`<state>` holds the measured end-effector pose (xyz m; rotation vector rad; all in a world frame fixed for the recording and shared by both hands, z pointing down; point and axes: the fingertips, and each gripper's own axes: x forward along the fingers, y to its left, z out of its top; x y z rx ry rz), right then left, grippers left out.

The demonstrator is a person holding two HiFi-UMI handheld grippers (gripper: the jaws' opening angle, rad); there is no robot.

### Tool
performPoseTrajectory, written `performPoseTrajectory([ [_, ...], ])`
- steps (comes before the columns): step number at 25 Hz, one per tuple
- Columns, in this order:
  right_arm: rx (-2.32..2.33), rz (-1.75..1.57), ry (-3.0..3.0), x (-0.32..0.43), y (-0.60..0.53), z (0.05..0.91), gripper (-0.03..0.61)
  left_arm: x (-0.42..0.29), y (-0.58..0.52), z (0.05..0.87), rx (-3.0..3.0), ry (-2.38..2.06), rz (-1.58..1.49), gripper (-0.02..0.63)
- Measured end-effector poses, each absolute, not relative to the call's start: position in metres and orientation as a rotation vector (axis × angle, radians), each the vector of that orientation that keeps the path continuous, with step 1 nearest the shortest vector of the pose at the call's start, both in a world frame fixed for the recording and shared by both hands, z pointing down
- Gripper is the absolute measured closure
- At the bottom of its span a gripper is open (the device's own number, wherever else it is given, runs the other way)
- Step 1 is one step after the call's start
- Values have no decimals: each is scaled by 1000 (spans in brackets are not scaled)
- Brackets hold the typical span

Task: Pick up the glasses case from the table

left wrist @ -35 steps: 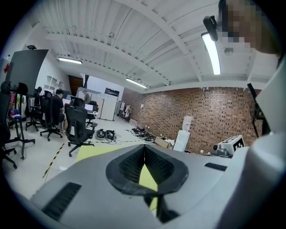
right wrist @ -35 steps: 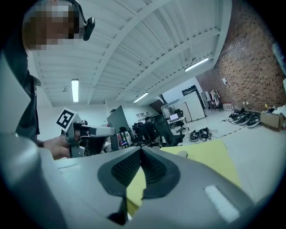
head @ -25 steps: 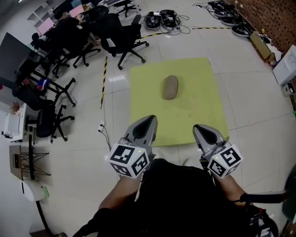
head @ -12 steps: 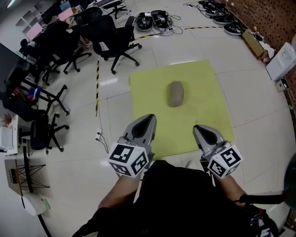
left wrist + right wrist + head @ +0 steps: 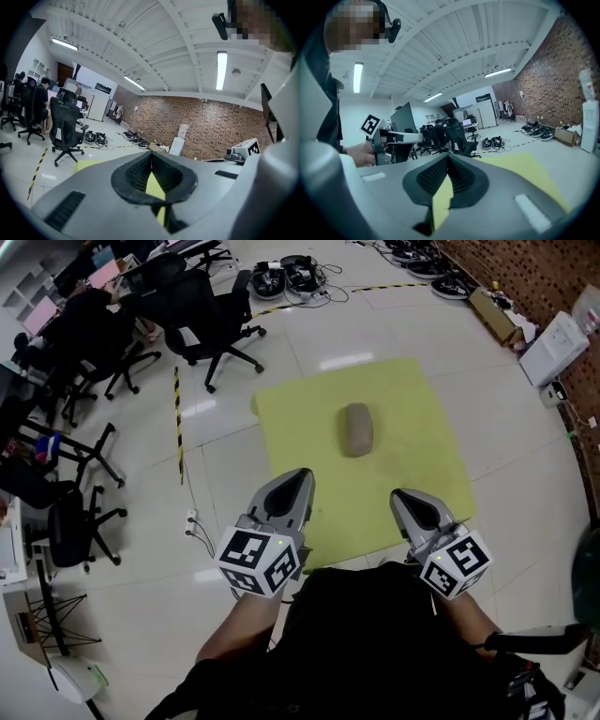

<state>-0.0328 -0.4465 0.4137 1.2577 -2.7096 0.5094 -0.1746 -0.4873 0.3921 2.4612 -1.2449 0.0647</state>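
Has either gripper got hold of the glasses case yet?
No, the glasses case lies alone on the yellow mat, well ahead of the left gripper and the right gripper.

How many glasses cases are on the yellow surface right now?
1. The glasses case lies near the middle of the yellow surface. No second one shows, and nothing on it could hide one.

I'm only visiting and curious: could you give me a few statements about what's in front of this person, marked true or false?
1. The glasses case lies on the yellow mat. True.
2. The left hand-held gripper holds the glasses case. False: it is shut on nothing and is short of the case.
3. The right hand-held gripper has its jaws together. True.
4. The office chairs stand on the mat. False: they stand on the tiled floor beyond it.
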Motion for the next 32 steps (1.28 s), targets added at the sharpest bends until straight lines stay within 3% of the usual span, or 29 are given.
performPoseTrajectory([
  [10, 1281, 547, -2658, -28, -456, 423, 575, -168, -502, 417, 2425, -1198, 101, 600],
  [32, 1109, 782, -2648, 55, -545, 486, 575, -84, -614, 549, 2161, -1252, 458, 354],
])
